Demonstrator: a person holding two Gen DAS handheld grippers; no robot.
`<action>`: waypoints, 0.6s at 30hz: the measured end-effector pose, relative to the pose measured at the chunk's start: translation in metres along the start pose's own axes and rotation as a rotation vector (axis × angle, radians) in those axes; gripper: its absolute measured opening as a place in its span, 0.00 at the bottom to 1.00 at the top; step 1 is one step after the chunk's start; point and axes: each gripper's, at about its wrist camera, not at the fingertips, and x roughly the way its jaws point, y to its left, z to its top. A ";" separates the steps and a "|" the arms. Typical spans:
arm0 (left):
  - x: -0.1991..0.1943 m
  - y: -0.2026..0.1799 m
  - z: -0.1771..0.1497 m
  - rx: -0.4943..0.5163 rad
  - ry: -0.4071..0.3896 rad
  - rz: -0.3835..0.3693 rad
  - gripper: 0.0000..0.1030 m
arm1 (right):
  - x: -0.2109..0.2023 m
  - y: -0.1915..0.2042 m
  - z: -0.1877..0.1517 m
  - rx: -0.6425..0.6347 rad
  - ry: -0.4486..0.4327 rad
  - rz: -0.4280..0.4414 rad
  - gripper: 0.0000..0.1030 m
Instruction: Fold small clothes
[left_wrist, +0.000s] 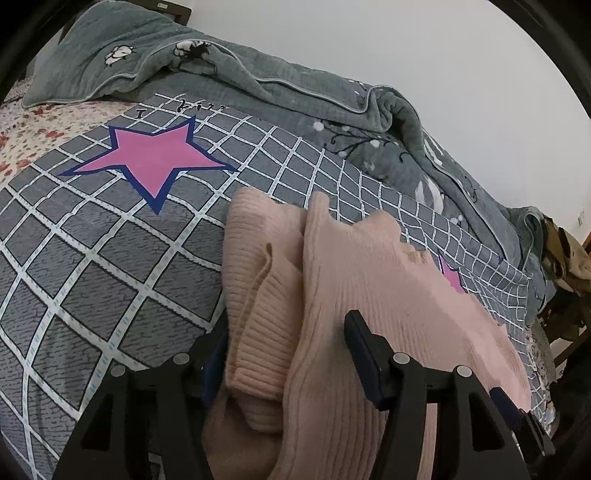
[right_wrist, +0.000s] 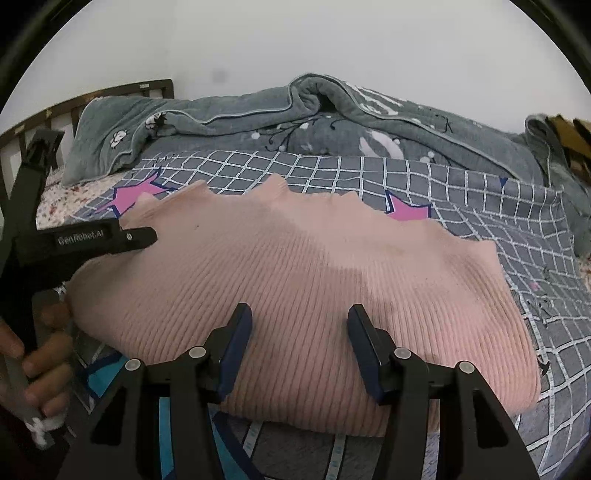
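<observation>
Checked bedspread (right_wrist: 480, 192), pink sweater (right_wrist: 295, 266) between both grippers' parted fingers (right_wrist: 236, 350), unclamped.

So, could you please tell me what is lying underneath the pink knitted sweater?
The pink sweater rests on a grey checked bedsheet printed with pink stars; one star is partly covered. Whatever lies beneath the sweater's middle is hidden.

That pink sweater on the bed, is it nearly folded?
Partly. The pink sweater already lies doubled over on the checked bedspread, its sleeve tucked in. Both sets of tongs, left and right, stand open over it, gripping nothing. Probably one more fold remains.
</observation>
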 end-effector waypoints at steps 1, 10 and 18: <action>0.000 -0.001 0.000 0.000 -0.001 0.002 0.56 | 0.000 -0.001 0.001 0.008 0.003 0.007 0.52; 0.001 -0.001 -0.001 0.039 -0.013 -0.015 0.56 | 0.007 -0.013 0.010 0.037 0.029 0.066 0.52; 0.001 -0.002 -0.001 0.045 -0.020 0.000 0.56 | -0.001 -0.005 0.002 -0.058 0.001 0.041 0.52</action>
